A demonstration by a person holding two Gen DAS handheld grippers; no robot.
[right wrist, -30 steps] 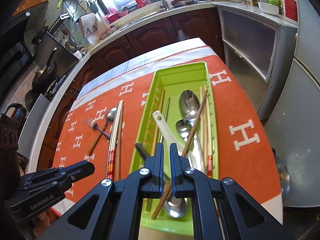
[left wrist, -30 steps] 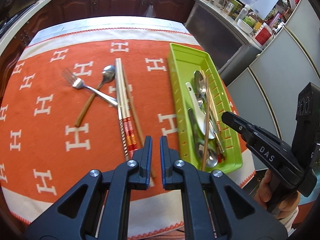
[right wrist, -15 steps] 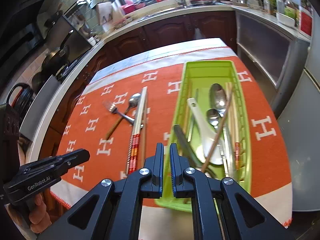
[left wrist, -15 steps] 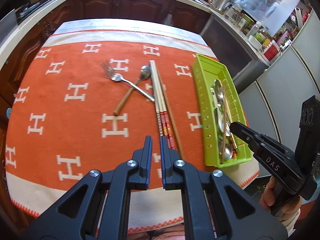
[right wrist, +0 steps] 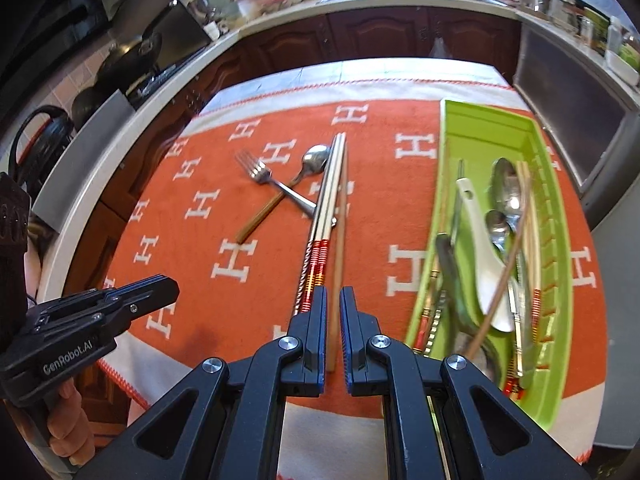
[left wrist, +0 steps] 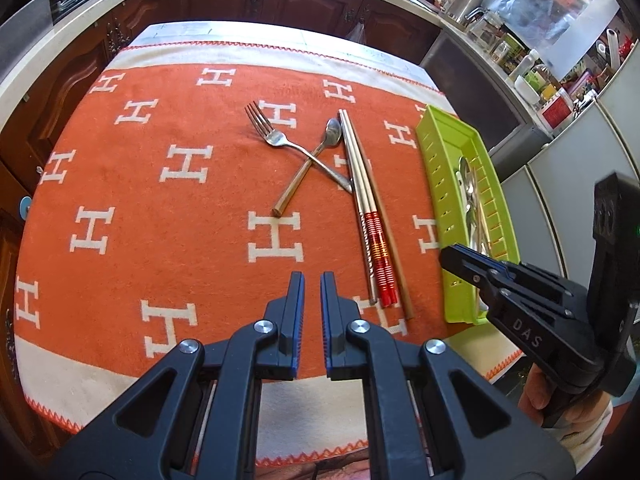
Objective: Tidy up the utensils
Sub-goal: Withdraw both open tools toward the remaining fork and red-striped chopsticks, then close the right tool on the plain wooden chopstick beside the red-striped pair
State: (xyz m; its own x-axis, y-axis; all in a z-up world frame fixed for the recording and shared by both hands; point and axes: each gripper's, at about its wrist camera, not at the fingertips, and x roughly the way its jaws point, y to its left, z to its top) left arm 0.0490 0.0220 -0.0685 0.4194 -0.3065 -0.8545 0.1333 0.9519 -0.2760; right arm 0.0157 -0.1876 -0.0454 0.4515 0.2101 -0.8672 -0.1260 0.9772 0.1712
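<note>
I read "DAS" in pale letters on the side of the right gripper [left wrist: 472,266], seen from the left wrist view. From the right wrist view, "GenRobot.AI" stands on the body of the left gripper [right wrist: 154,286]. The orange cloth [left wrist: 160,208] carries a repeated white "H" all over. Labels on the jars beyond the cloth are too small for me to read.
</note>
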